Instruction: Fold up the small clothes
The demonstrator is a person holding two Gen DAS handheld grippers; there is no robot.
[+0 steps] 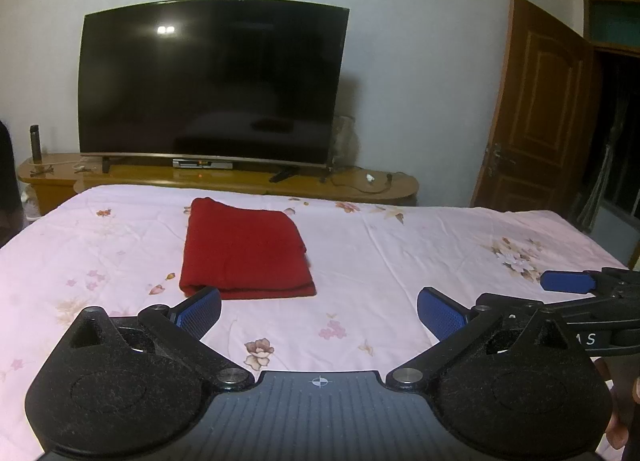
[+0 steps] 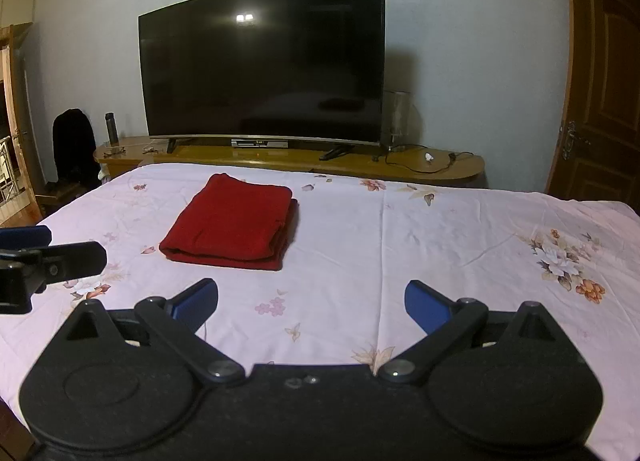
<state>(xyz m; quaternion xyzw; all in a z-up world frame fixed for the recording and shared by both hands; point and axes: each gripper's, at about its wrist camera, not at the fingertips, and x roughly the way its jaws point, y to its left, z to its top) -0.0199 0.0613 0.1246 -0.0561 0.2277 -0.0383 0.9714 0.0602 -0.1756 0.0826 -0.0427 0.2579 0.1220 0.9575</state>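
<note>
Lower frame, both wrist views: left gripper (image 1: 319, 313) and right gripper (image 2: 311, 303) with blue pads spread wide apart, gripping nothing, hovering above the floral bedsheet (image 1: 400, 261). Centre left of frame: red garment (image 1: 244, 251), folded into a layered rectangle, flat on the sheet, apart from both grippers. Judged risks: snagging only the top layer on any further pinch, causing the stack to peel open; dragging the loose sheet along with the garment, causing wrinkles and skewed edges; collision between the two grippers, given the right one's finger entering the left view at lower right. Upper frame: television (image 2: 262, 61) on a wooden cabinet (image 2: 440, 167), dark bottle (image 2: 111, 127) at its left end, contents not visible. No other containers in view.
</note>
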